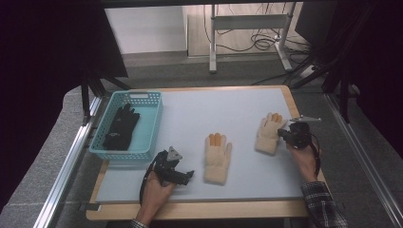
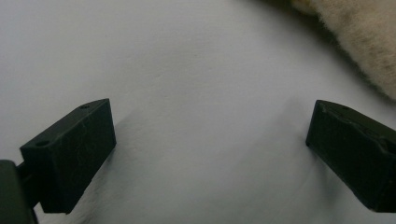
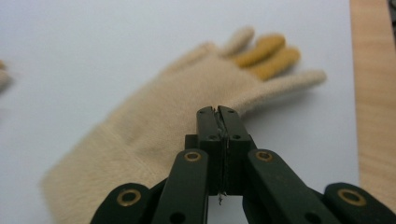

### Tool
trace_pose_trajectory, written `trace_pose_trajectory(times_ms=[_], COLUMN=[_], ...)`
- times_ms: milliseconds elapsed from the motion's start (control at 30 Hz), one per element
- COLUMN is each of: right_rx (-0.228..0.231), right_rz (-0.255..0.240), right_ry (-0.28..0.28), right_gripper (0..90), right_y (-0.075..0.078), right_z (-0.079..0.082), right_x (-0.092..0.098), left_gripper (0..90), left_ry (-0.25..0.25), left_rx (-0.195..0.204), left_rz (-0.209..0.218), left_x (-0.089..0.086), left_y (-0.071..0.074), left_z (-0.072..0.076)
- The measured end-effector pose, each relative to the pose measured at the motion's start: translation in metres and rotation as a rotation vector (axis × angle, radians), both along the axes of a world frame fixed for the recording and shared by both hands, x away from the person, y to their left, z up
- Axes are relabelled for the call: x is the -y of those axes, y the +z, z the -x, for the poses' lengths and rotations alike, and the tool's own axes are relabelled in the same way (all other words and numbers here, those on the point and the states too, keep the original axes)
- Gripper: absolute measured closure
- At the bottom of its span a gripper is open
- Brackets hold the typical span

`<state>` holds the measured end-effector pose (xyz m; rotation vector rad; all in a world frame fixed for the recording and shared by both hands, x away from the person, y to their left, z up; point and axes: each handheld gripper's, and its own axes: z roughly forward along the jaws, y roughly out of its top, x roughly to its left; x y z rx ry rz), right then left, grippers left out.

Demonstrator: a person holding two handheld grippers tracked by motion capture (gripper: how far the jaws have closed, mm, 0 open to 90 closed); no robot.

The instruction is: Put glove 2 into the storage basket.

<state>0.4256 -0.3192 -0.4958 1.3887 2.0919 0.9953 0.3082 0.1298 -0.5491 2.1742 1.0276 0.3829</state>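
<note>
While the left gripper (image 1: 189,175) just sits near the table's front edge with its jaws spread wide over bare mat, the right gripper (image 3: 218,112) is doing the work: its jaws are clamped tight together at the edge of the right-hand cream glove (image 3: 154,135), around the base of the thumb. Looks to me like they've pinched a bit of the fleece, though I honestly can't tell how much fabric is caught between them. My guess is this is the pick-up step, and next comes a lift and a carry over to the teal basket (image 1: 142,154), where a black glove (image 1: 121,127) already lies. From the high view you get the other cream glove (image 1: 217,156) lying just beyond the left jaws; the left gripper view only catches a fuzzy corner of it past its right-hand jaw.
</note>
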Motion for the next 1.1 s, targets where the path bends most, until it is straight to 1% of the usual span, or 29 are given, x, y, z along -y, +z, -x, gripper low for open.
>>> trace_pose_trajectory(times_ms=[133, 200, 267, 400, 600, 800, 900, 967, 1033, 1100], right_rx=[0.037, 0.05, 0.061, 0.064, 0.067, 0.063, 0.055, 0.049, 0.053, 0.056], right_rz=[0.001, 0.013, 0.022, 0.016, 0.002, -0.004, -0.011, -0.017, -0.019, -0.012], right_ry=[0.031, 0.043, 0.059, 0.069, 0.099, 0.145, 0.172, 0.201, 0.221, 0.24], right_gripper=[87.9, 87.9, 87.9, 87.9, 87.8, 87.3, 86.6, 85.5, 82.0, 75.6], right_y=[0.02, 0.028, 0.033, 0.036, 0.04, 0.042, 0.039, 0.035, 0.033, 0.031], right_z=[0.008, 0.011, 0.014, 0.013, 0.005, -0.002, -0.006, -0.009, -0.009, -0.01], right_x=[-0.007, -0.011, -0.015, -0.021, -0.036, -0.063, -0.08, -0.093, -0.101, -0.111], left_gripper=[1.8, 1.8, 1.8, 1.8, 1.8, 1.8, 1.8, 1.8, 1.9, 1.9], left_ry=[0.0, 0.0, 0.0, 0.001, 0.0, 0.0, 0.0, 0.0, 0.0, 0.0], left_rx=[0.0, 0.0, 0.0, 0.0, -0.001, -0.001, 0.0, 0.0, 0.0, 0.001], left_rz=[0.0, 0.0, 0.0, 0.001, 0.001, 0.0, 0.0, 0.0, 0.0, 0.0], left_x=[0.0, 0.0, 0.0, 0.0, 0.0, 0.0, 0.0, 0.0, 0.0, 0.0], left_y=[0.0, 0.0, 0.0, 0.0, 0.0, 0.0, 0.0, 0.0, 0.0, 0.0], left_z=[0.0, 0.0, 0.0, 0.0, 0.0, 0.0, 0.0, 0.0, 0.0, 0.0])
